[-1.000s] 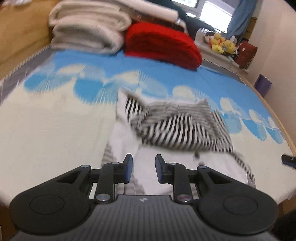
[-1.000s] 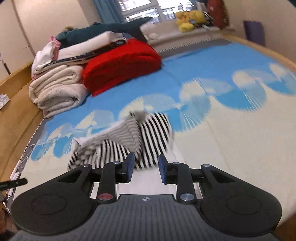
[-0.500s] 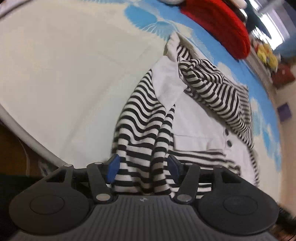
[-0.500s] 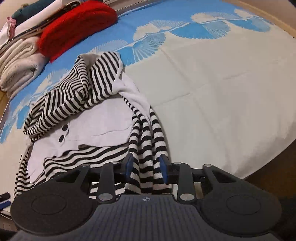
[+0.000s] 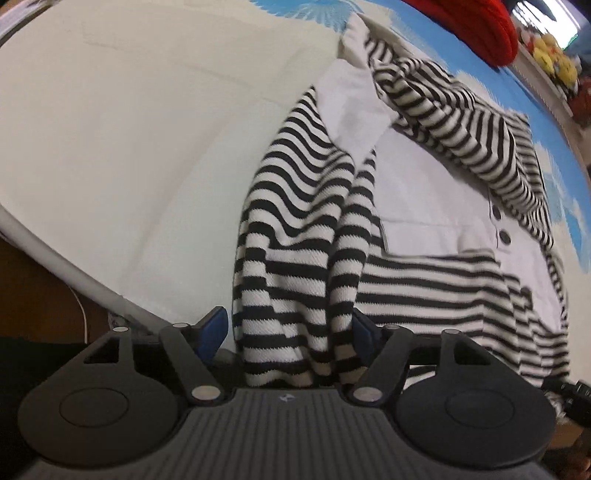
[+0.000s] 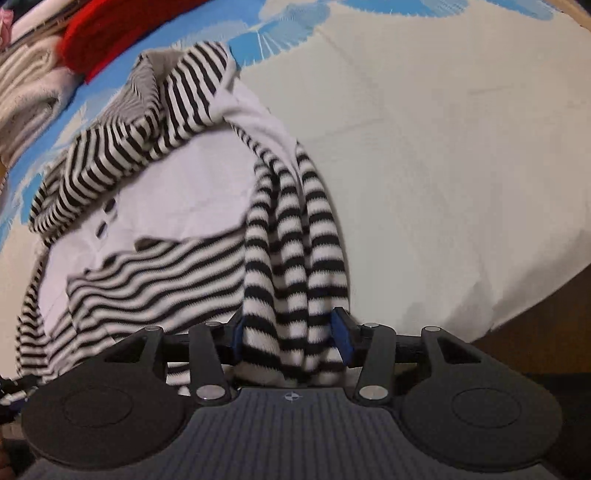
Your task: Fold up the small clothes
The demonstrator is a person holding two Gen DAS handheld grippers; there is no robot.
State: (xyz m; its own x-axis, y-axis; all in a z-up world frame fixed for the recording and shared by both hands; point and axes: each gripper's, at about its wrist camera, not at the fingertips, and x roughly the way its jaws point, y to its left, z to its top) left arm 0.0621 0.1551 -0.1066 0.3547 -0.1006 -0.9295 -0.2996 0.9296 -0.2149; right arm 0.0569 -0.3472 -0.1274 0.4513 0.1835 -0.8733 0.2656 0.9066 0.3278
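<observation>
A small black-and-white striped top with a white front panel (image 5: pixel 436 192) and dark buttons lies crumpled on the bed near its front edge; it also shows in the right wrist view (image 6: pixel 177 192). My left gripper (image 5: pixel 288 332) is open, its blue pads on either side of one striped sleeve (image 5: pixel 295 266). My right gripper (image 6: pixel 291 336) is open too, its pads either side of the other striped sleeve (image 6: pixel 291 258). Both sleeve ends hang into the jaws and hide the inner pad faces.
The bed sheet (image 5: pixel 129 147) is cream with blue fan prints at the back. A red folded blanket (image 6: pixel 122 33) and pale folded towels (image 6: pixel 29 92) lie at the far end. The bed's front edge (image 5: pixel 55 254) drops to a wooden frame.
Both grippers came down from above the bed to the garment's near edge and opened wider. A striped sleeve now sits between each pair of pads.
</observation>
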